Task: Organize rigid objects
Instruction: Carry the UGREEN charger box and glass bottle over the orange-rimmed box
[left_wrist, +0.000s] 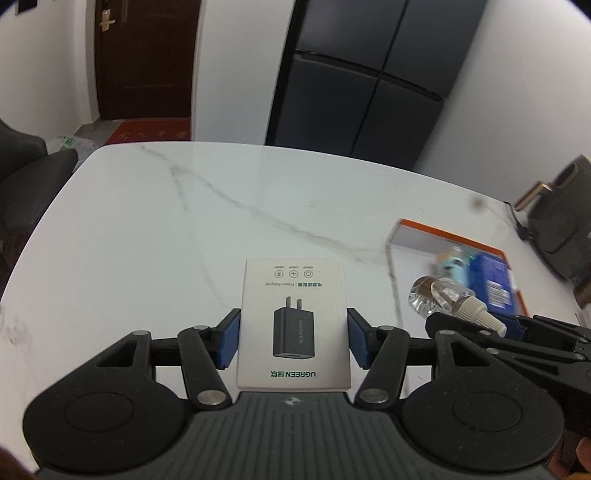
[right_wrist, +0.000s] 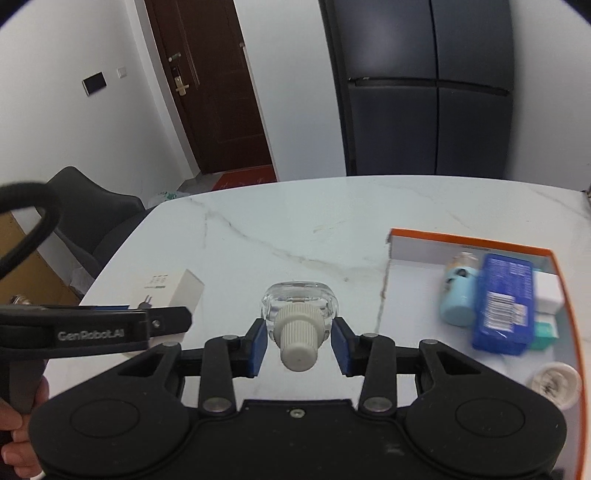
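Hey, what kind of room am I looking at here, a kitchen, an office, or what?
Most likely a home kitchen or dining area. A tall dark multi-door fridge stands behind a white marble-look table, and a brown entry door with a smart lock and a red doormat sit to the left.

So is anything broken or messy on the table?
Nothing looks broken or spilled. The left tongs hold a white charger box, and the right tongs hold a small clear bottle with a white ribbed cap. The orange-rimmed tray just has its items lying jumbled.
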